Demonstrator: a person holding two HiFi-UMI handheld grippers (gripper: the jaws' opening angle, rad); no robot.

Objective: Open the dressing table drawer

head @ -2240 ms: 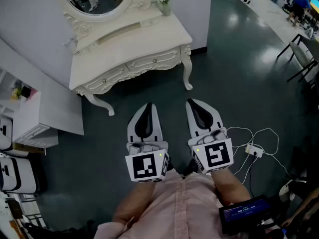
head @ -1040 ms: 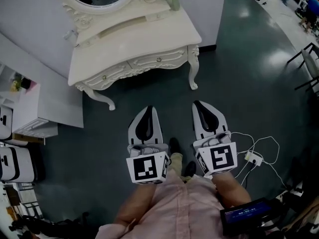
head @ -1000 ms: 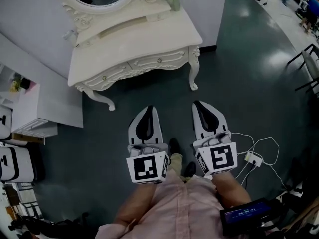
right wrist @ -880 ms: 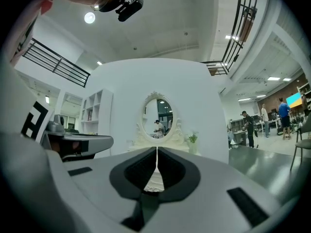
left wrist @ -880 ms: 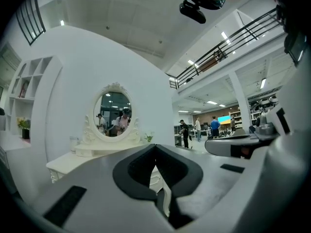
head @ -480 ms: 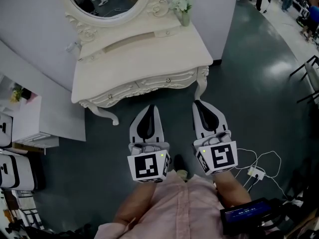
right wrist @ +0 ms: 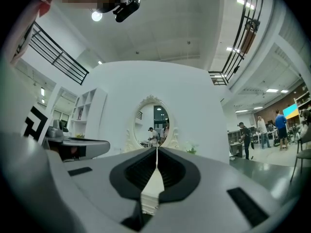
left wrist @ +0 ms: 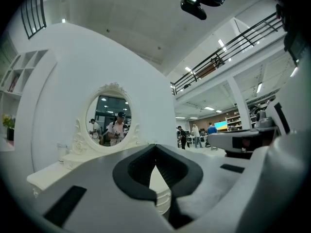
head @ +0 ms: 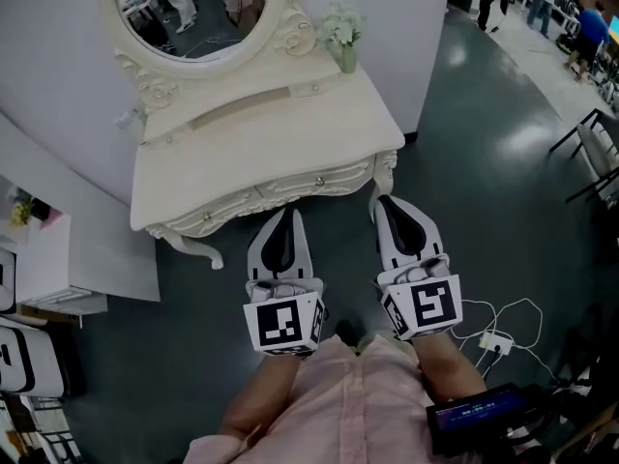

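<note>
The cream dressing table [head: 271, 133] with an oval mirror [head: 189, 8] stands just ahead, and two small-knobbed drawers run along its front. The right drawer [head: 334, 177] and the left drawer [head: 215, 209] both sit flush with the front. My left gripper [head: 287, 213] is shut and holds nothing, its tips just short of the front between the two knobs. My right gripper [head: 380, 202] is also shut and bare, its tips by the table's right front leg [head: 380, 174]. The left gripper [left wrist: 155, 147] and the right gripper [right wrist: 156, 149] each show the mirror beyond touching jaws.
A small vase of flowers [head: 345, 37] stands on the back right of the tabletop. White shelves [head: 44, 259] stand at the left. A cable and power strip [head: 495, 338] lie on the dark floor at the right, with chairs [head: 592, 153] further off.
The dressing table has come much closer. Both grippers moved forward together up to its front edge, staying shut.
</note>
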